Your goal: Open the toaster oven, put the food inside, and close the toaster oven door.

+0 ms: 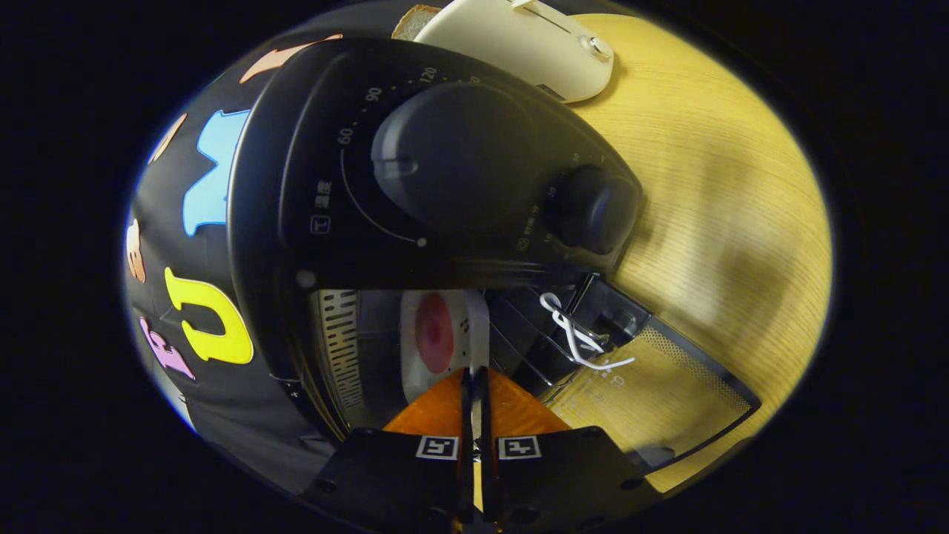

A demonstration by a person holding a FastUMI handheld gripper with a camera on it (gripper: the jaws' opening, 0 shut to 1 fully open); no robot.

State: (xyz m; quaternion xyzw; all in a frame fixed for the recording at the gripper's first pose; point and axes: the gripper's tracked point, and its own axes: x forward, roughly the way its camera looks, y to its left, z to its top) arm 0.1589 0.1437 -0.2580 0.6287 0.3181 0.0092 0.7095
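The black toaster oven (pixel 445 170) looms close ahead, its two dials facing me, and the whole scene is tilted sideways. Its glass door (pixel 667 393) hangs open over the wooden table (pixel 726 185). Inside the cavity, on the wire rack (pixel 519 334), sits a white plate (pixel 445 311) with a pink-red piece of food (pixel 434 332) on it. My gripper (pixel 474 382) reaches into the opening with its fingers nearly together. They appear to pinch the plate's near rim, a thin pale strip showing between them.
A white appliance (pixel 534 44) stands on the table beyond the oven, with a slice of bread (pixel 415 21) beside it. A white wire loop (pixel 574 337) lies at the door's hinge. Bare wooden tabletop stretches past the door.
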